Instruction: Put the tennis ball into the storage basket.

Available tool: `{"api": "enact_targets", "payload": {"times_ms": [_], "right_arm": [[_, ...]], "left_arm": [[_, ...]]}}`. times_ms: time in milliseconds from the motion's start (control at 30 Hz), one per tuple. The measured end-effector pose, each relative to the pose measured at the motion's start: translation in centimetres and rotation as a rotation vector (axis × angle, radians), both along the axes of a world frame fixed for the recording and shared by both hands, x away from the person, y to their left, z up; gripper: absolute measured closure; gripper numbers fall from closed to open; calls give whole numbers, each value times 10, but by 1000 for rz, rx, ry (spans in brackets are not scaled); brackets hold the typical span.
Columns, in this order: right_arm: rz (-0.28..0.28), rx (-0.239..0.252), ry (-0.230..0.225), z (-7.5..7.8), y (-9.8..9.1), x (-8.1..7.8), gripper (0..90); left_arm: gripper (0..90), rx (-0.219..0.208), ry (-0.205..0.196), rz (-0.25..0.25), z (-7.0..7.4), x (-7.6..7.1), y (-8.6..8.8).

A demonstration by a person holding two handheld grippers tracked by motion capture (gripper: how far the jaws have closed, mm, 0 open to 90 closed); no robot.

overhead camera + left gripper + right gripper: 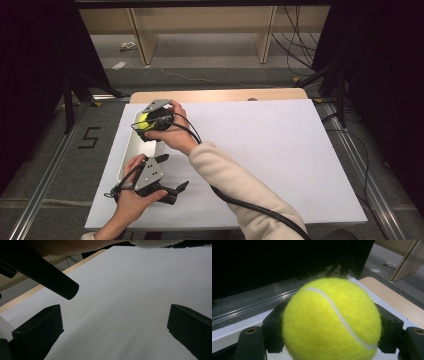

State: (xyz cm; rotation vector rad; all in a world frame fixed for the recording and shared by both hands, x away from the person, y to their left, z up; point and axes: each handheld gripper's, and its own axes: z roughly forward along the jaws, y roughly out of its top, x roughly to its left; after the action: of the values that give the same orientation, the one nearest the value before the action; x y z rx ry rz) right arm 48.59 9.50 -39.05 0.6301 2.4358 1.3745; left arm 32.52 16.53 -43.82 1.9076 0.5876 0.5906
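Tongs first: right gripper [145, 125] is pinching a yellow tennis ball [144, 120], jaws pressing on both sides of it, as the right gripper view is showing close up with the ball [332, 320] sitting squeezed between the two black jaws. Ball is hanging over the far end of a white tray [131, 150] at the left edge of the table; whether it is touching the tray, cannot tell. Left gripper [172, 192] is sitting nearer the person, jaws spread wide and gripping nothing, pointing right across the white sheet [260, 150]; the left gripper view is showing bare white sheet [125, 302] between its two parted jaws. Person's right forearm in a cream sleeve [235, 185] is crossing over from the lower right, black cable [250, 207] trailing along it. White sheet is covering most of the wooden table [220, 95], a strip of wood showing at the far edge. Beyond the table, grey floor [210, 60] and wooden shelf legs [142, 40] are showing.
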Motion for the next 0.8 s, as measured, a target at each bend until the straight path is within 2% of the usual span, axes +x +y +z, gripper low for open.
{"api": "enact_targets", "payload": {"times_ms": [800], "right_arm": [[15,-14,14,-5,7,0,268]], "left_arm": [[0,0,2,-3,0,0,-1]]}}
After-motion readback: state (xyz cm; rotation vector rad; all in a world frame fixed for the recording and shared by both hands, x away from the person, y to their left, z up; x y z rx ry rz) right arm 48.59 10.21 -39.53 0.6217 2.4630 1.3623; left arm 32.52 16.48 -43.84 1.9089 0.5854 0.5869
